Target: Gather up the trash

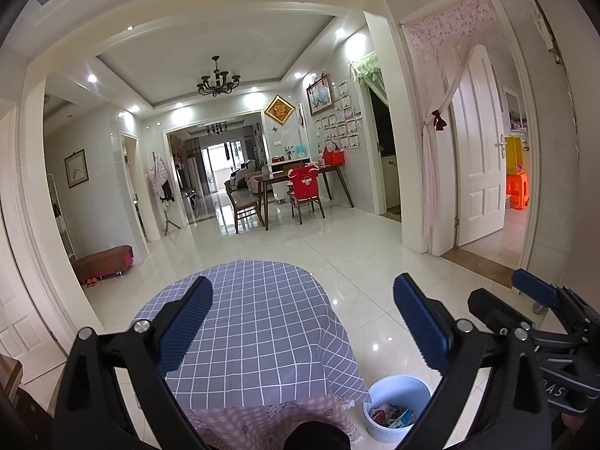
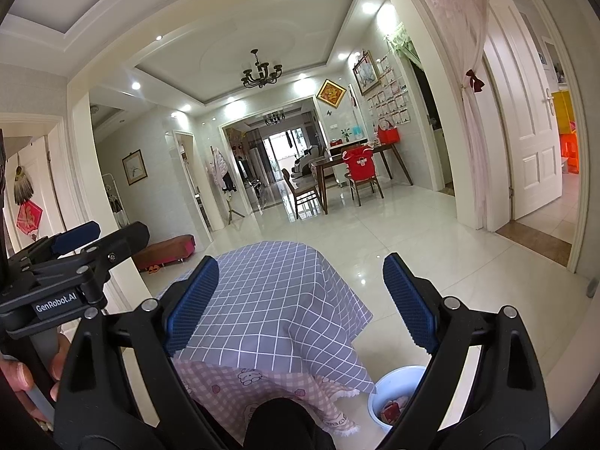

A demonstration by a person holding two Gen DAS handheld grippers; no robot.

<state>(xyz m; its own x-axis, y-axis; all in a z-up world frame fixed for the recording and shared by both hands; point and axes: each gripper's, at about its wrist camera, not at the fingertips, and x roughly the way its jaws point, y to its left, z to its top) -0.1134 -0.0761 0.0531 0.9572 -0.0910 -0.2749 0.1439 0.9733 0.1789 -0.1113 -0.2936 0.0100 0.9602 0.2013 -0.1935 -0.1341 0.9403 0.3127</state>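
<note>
A small table under a grey checked cloth (image 1: 258, 322) (image 2: 277, 300) stands right below both grippers; no trash shows on its top. On the floor at its right stands a white bin (image 1: 397, 405) (image 2: 393, 393) holding colourful wrappers (image 1: 392, 414). My left gripper (image 1: 303, 322) is open above the cloth, nothing between its blue pads. My right gripper (image 2: 302, 300) is open too, likewise with nothing in it. In the left wrist view the right gripper (image 1: 536, 292) shows at the right edge; in the right wrist view the left gripper (image 2: 75, 236) shows at the left, with a hand (image 2: 22, 378) on its handle.
A pink checked cloth (image 2: 243, 378) hangs below the grey one. Glossy white tile floor (image 1: 356, 247) stretches ahead to a dining table with chairs (image 1: 296, 183). A low brown bench (image 1: 103, 260) sits at the left wall. An open white door (image 1: 480, 150) is on the right.
</note>
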